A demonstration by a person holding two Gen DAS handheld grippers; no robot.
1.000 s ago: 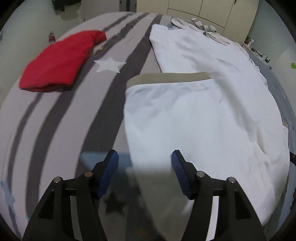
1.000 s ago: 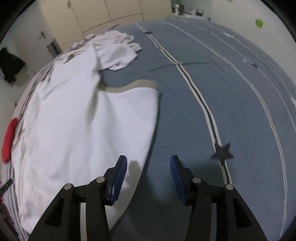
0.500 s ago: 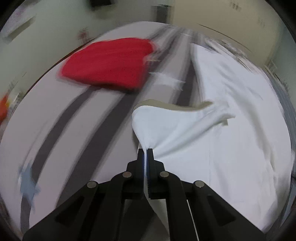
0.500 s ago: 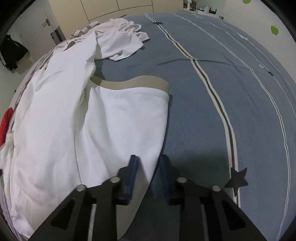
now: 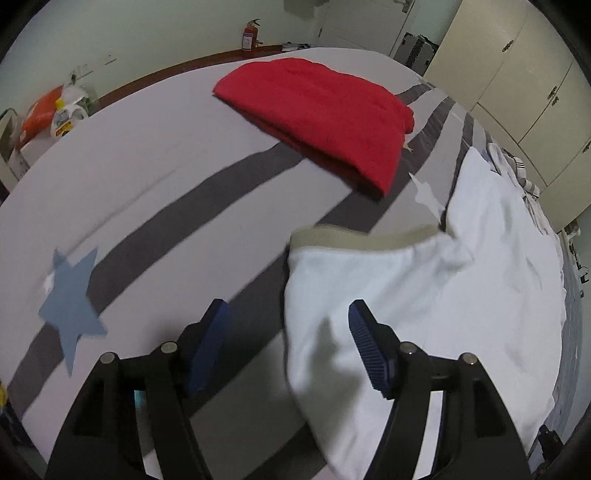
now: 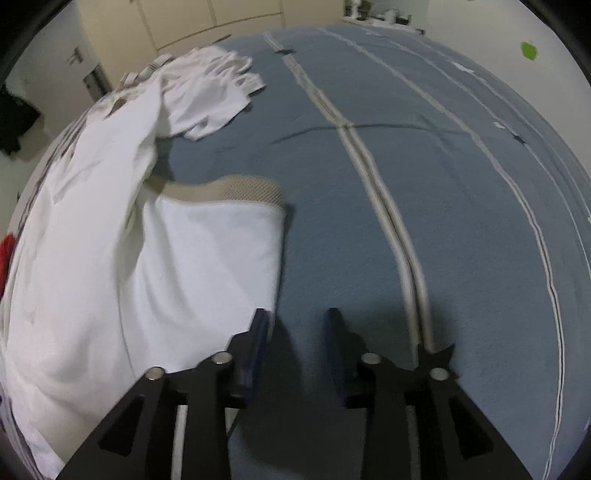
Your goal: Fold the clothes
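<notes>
Half a second ago the left hand-held gripper (image 5: 288, 332) was pinched tight on the near edge of the white garment (image 5: 424, 314); now its blue pads stand apart and are still spreading, with that edge lying loose between them and nothing pressing on it. The gripper has also swung across the bed (image 5: 147, 192), so the folded red garment (image 5: 325, 118) sits higher and more central in its view. The right hand-held gripper (image 6: 295, 343) had nearly closed beside the cloth's other edge; its jaws are parting again, over bare blue cover, the white fabric just touching the outside of its left pad (image 6: 258, 332) and not caught.

To my eye that means the fold was dragged into place and let go: the white piece lies flat on the bed with its beige waistband (image 5: 362, 236) away from the grippers, on top of a larger spread white cloth. The next fold looks not yet begun.

The left view alone shows the grey-striped half of the cover, the blue star (image 5: 72, 295), the red garment and a fire extinguisher (image 5: 249, 33) by the wall. The right view alone shows the blue half (image 6: 443, 184) with its pale stripes, the mesh weave of the waistband (image 6: 221, 192), and a crumpled white heap (image 6: 210, 96) further up the bed, near the cupboards.
</notes>
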